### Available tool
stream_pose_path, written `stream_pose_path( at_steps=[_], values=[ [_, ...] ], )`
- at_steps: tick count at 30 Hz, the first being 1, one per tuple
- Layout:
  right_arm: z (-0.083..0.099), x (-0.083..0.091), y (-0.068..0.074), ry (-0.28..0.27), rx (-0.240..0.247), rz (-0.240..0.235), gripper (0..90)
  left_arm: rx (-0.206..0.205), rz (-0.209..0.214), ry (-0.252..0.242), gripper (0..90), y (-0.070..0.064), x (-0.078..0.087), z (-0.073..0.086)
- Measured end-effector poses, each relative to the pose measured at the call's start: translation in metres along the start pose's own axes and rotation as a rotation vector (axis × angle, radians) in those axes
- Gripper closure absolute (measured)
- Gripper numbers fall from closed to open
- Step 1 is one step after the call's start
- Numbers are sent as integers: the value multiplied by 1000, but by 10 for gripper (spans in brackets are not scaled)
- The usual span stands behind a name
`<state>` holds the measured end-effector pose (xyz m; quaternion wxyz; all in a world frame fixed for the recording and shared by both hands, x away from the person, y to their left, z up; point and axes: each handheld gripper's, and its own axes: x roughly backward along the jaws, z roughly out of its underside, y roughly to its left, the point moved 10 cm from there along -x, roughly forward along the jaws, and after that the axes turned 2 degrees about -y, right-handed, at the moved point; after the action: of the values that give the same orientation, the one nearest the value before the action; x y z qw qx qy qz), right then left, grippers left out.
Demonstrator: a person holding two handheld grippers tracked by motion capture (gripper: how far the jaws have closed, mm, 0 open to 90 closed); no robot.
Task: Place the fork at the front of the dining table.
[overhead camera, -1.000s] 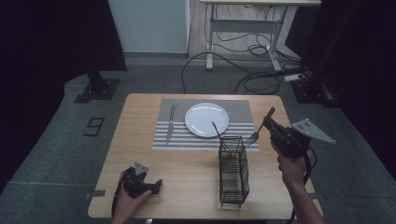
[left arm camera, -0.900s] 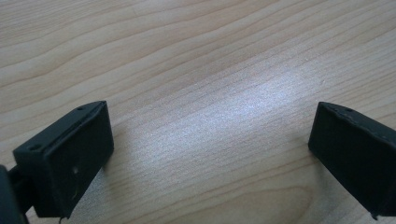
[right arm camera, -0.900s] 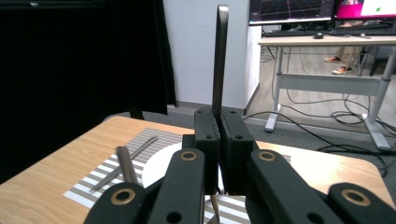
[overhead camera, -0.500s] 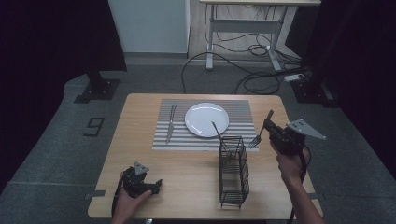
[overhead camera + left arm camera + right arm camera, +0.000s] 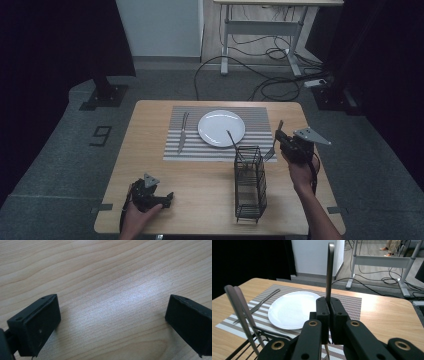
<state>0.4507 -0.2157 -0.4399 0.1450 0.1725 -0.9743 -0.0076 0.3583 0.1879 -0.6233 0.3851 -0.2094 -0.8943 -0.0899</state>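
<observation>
Just right of the wire basket (image 5: 250, 182), the right gripper (image 5: 286, 142) has its jaws clamped tight on a fork (image 5: 329, 270), handle standing up past the jaws and tines hanging down beside the basket's far end. Well to the basket's left, near the table (image 5: 210, 200) front edge, the left gripper (image 5: 162, 199) rests with its jaws spread wide over bare wood, holding nothing.

The left gripper (image 5: 112, 322) hangs low over the wooden table (image 5: 107, 272), its two black jaws spread wide apart with nothing between them. Pale wood grain runs across the tabletop, and a soft patch of light glints between the jaws.
</observation>
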Motion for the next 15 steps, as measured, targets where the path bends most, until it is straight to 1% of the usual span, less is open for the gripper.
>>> stream_pose_path(
  at_steps=[7, 8, 9, 13, 15],
  values=[
    [7, -18, -1, 45, 20, 17, 864, -1, 0, 0, 0, 0, 0, 0],
    [7, -18, -1, 45, 20, 17, 864, -1, 0, 0, 0, 0, 0, 0],
    [11, -24, -3, 61, 25, 27, 864, 0, 0, 0, 0, 0, 0, 0],
    [20, -36, -6, 91, 31, 43, 864, 0, 0, 0, 0, 0, 0, 0],
    [22, -39, -7, 97, 32, 47, 864, 0, -1, 0, 0, 0, 0, 0]
  ],
)
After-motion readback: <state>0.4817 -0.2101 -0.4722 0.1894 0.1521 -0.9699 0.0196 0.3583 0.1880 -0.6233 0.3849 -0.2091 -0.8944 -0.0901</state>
